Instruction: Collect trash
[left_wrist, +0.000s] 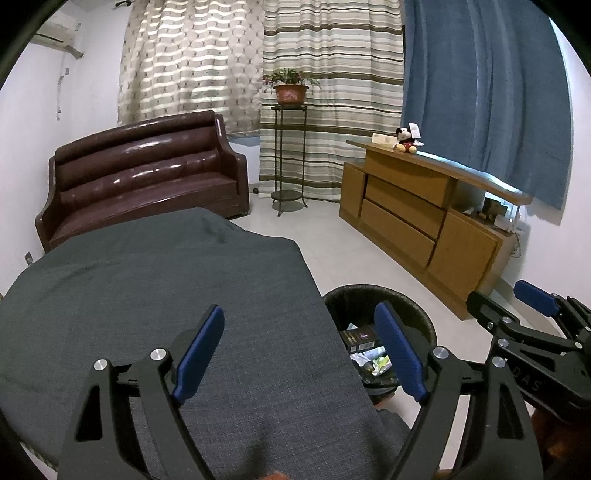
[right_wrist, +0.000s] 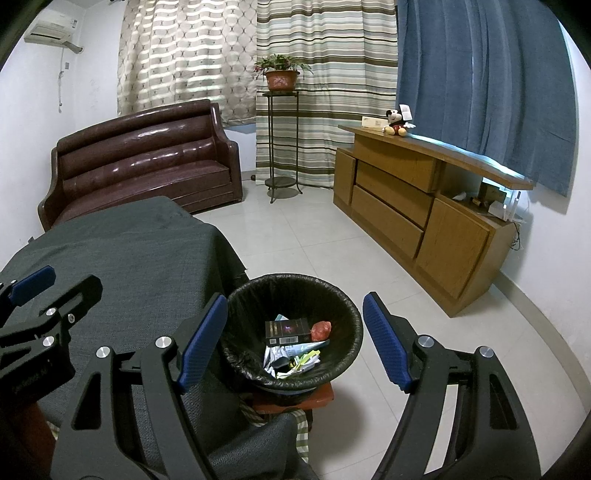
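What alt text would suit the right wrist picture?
An open, empty right gripper hovers over a black-lined trash bin holding a dark box, a red wad and paper scraps, beside a grey-covered table.

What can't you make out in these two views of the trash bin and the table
- Trash bin, left wrist view: near half hidden by the grey tablecloth and a left gripper finger.
- What the bin stands on, right wrist view: only a reddish-brown edge shows.
- Dark box print: too small to read.
- Cabinet shelf items: too small to identify.
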